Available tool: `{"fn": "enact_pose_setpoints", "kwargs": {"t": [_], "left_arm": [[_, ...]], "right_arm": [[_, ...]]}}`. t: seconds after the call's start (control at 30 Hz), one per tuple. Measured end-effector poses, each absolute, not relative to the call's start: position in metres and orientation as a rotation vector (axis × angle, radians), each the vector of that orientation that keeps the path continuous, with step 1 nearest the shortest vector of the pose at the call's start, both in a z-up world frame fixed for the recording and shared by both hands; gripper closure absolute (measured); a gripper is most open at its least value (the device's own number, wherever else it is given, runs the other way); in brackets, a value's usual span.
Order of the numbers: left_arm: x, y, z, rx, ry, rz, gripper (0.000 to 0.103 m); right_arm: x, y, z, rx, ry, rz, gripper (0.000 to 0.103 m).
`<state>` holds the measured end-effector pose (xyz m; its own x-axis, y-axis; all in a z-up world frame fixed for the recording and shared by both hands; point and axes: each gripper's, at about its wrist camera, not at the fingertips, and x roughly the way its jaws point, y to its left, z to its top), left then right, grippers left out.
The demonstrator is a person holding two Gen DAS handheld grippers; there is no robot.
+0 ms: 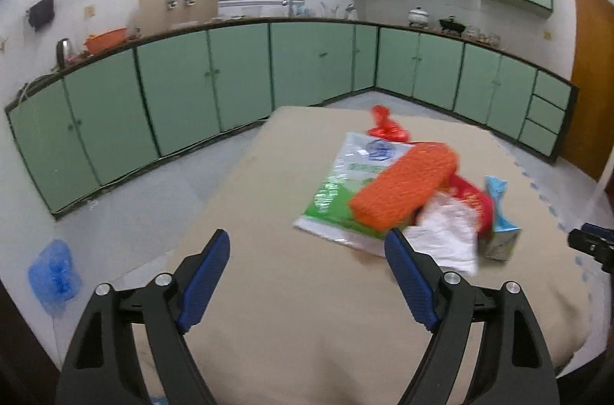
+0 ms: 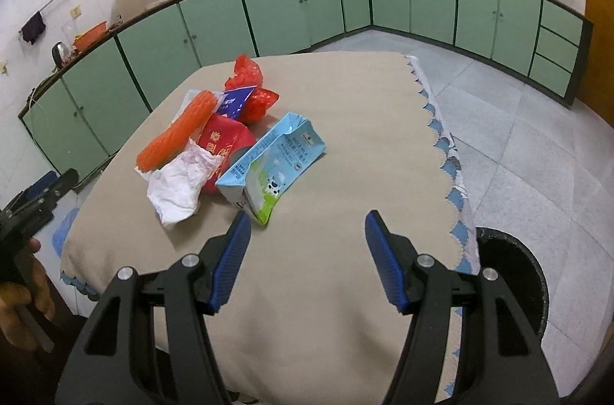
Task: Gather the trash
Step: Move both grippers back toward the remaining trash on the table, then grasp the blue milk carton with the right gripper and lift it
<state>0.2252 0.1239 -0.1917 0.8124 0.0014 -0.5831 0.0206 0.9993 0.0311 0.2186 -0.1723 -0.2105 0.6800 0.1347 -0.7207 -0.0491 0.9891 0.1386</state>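
A pile of trash lies on the beige-covered table (image 1: 291,309): an orange foam net (image 1: 403,190), a green-and-white plastic bag (image 1: 337,190), crumpled white paper (image 1: 445,236), a red packet (image 1: 474,200), a red plastic bag (image 1: 385,127) and a blue milk carton (image 1: 500,224). My left gripper (image 1: 307,251) is open and empty, just short of the pile. In the right wrist view the carton (image 2: 272,163) lies nearest, with the paper (image 2: 178,184), net (image 2: 176,136) and red bag (image 2: 249,86) behind. My right gripper (image 2: 307,232) is open and empty, just before the carton.
A black bin (image 2: 510,274) stands on the floor at the table's right edge. Green cabinets (image 1: 230,75) line the walls. A blue plastic object (image 1: 53,274) lies on the floor at left. The left gripper and hand show at the right view's left edge (image 2: 34,209).
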Motion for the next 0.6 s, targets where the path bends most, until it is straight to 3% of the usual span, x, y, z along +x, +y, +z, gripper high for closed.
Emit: {"fn": "enact_pose_setpoints", "kwargs": {"t": [0.6], "left_arm": [[0.235,0.173,-0.210,0.000,0.634,-0.046,0.022]], "right_arm": [[0.264,-0.107,-0.251,0.082,0.820,0.049,0.042]]}}
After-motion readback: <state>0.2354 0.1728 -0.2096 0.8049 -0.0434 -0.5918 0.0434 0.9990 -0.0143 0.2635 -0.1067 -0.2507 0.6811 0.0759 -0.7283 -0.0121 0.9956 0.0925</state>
